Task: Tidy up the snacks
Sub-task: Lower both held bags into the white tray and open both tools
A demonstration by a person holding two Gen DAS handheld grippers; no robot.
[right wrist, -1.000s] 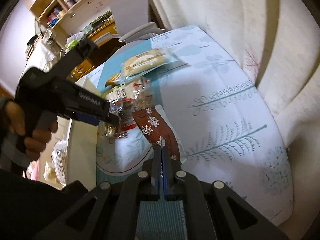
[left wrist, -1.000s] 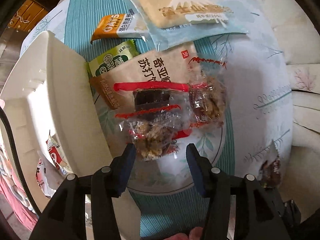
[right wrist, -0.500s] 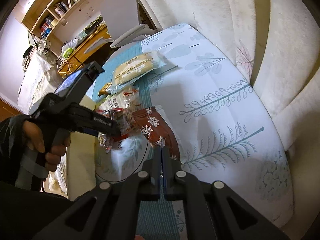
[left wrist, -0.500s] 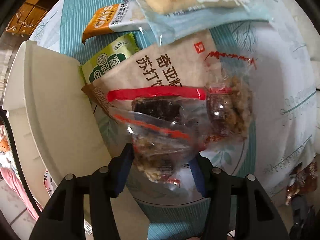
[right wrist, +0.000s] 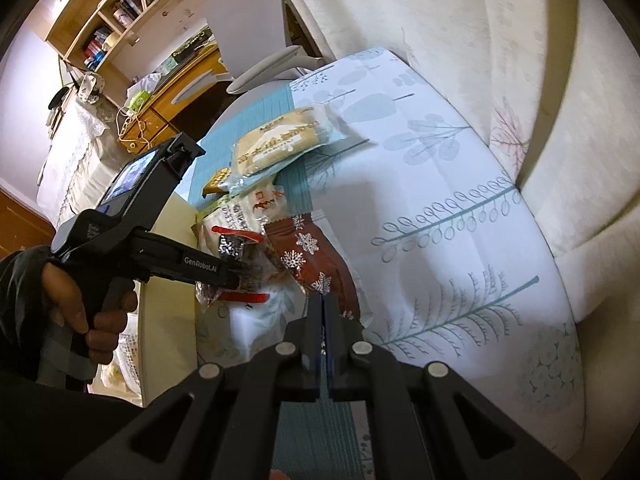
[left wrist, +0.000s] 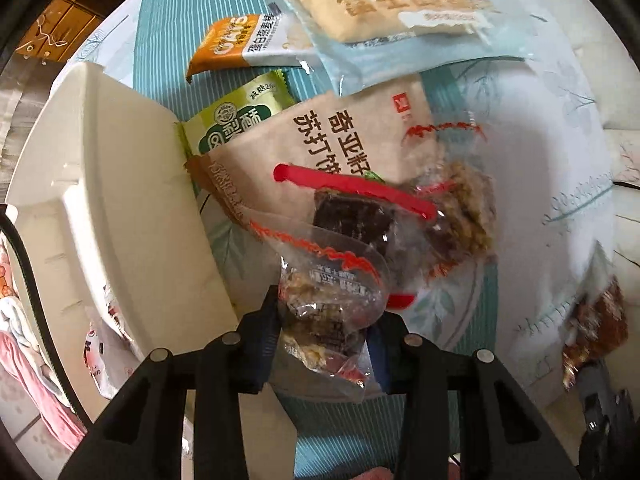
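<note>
Seven snack packs showing on the tablecloth [right wrist: 440,184], one white bin [left wrist: 132,208] beside them.
Left gripper [left wrist: 326,316], spread a second ago, is now pinching the clear nut pack [left wrist: 332,300]; right gripper [right wrist: 323,316] is still pinching the brown pack [right wrist: 320,264].

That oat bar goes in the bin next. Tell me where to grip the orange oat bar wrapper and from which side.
Probably take the orange oat bar by its free orange end, coming from the white bin's side. It lies flat on the striped cloth; its white end appears tucked under the big cake packet, and the green packet crowds its near edge.
</note>
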